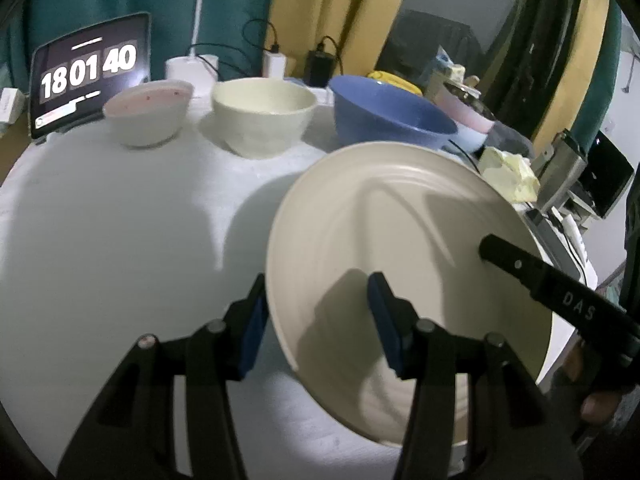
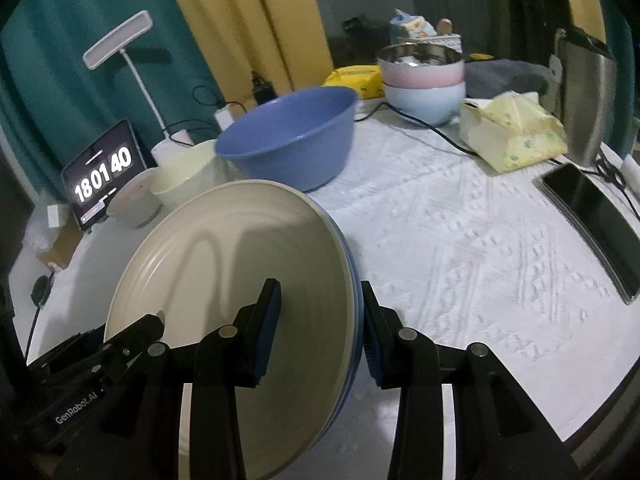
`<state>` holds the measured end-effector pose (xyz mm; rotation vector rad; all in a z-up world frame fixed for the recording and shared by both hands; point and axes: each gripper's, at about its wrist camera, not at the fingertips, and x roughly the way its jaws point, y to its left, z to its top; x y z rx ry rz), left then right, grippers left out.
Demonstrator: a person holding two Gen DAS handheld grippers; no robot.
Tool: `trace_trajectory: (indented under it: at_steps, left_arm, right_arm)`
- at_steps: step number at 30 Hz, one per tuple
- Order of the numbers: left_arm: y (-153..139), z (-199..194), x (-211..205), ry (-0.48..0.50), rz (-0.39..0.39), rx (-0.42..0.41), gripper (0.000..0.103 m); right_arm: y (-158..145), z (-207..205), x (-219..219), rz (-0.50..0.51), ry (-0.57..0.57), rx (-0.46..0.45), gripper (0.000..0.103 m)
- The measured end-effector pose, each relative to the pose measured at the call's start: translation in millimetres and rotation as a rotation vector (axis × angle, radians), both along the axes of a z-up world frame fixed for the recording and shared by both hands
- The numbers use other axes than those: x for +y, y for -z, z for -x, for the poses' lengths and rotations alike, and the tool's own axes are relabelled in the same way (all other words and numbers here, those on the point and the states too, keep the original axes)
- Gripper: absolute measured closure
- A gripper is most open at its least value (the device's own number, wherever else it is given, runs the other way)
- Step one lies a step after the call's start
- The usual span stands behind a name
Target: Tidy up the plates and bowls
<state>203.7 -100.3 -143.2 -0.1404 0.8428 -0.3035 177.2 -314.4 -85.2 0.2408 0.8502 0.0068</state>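
Cream plate (image 1: 384, 240) tilted above the table (image 1: 120, 220), left gripper (image 1: 316, 320) clamped across its near rim. Right view: right gripper (image 2: 320, 328) pinches the opposite rim, blue plate (image 2: 356, 320) stacked beneath; blue bowl (image 2: 288, 132) behind.

Blue plate (image 2: 354, 320) mostly hidden under cream plate (image 2: 240, 280), only its rim showing

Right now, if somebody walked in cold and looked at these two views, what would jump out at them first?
The big cream plate fills the foreground, raised and tilted, with the left gripper and right gripper each straddling its rim from opposite sides; a blue plate edge shows under it. Behind, three bowls line up on the white tablecloth: speckled pinkish, cream and blue. A clock display glows at the back left.
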Motion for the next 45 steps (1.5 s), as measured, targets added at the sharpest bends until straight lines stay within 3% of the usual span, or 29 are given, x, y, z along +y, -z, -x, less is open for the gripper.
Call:
trace_trajectory:
  at_steps: [30, 45]
  left_arm:
    - [3.0, 8.7, 154.6, -0.224, 0.020, 0.007, 0.053]
    - [22.7, -28.1, 191.5, -0.280, -0.037, 0.066, 0.053]
  right_arm:
    - [-1.0, -41.7, 159.6, 0.028, -0.237, 0.020, 0.063]
    - [25.0, -86.7, 204.2, 0.007, -0.287, 0.091, 0.063]
